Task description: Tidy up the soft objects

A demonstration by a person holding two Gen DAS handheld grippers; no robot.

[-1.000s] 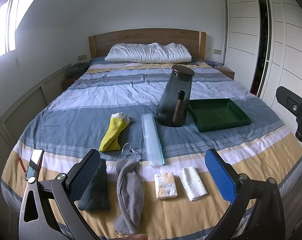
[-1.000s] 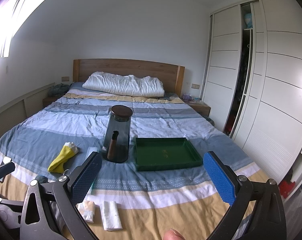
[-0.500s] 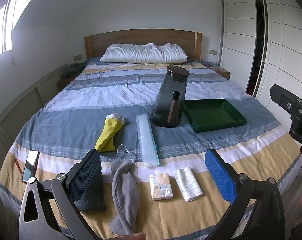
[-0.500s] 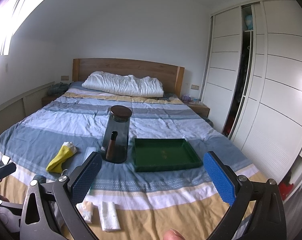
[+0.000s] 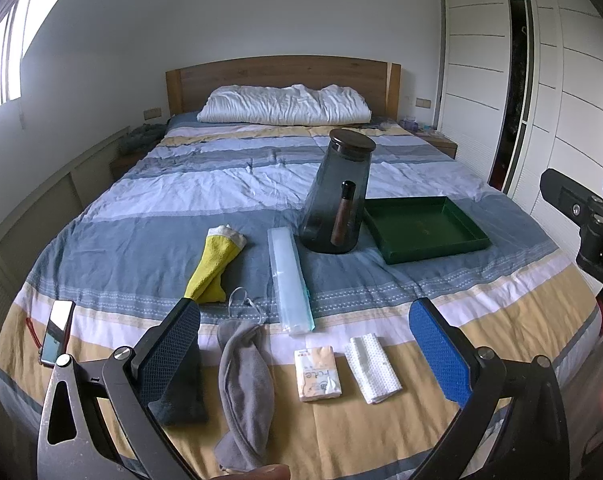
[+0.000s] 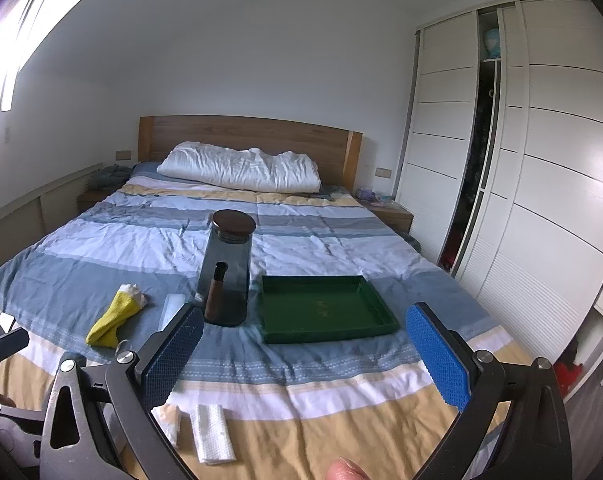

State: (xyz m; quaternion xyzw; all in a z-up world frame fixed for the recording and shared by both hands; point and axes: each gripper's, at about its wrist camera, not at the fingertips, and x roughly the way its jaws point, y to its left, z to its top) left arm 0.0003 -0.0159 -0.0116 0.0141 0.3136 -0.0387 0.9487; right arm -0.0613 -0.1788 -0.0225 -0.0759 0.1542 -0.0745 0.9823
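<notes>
Soft things lie in a loose row across the near end of a striped bed, none yet gathered. From left to right in the left wrist view: a dark sock, partly hidden behind a gripper finger; a yellow sock further up the bed; a grey sock with a thin cord just beyond it; a long clear plastic pouch; a small pack of tissues; and a folded white cloth. A phone rests at the far left edge. Beyond the row stand a dark glass jar with a small bottle inside, and, just right of it, an empty green tray.

The left gripper hovers above the row, fingers wide apart and holding nothing. The right gripper hangs over the bed on the tray side, equally wide apart and empty.

The task seems at its very start: the tray is probably where things go. The next move likely calls for lowering a gripper onto one soft thing and closing on a thick fold.
</notes>
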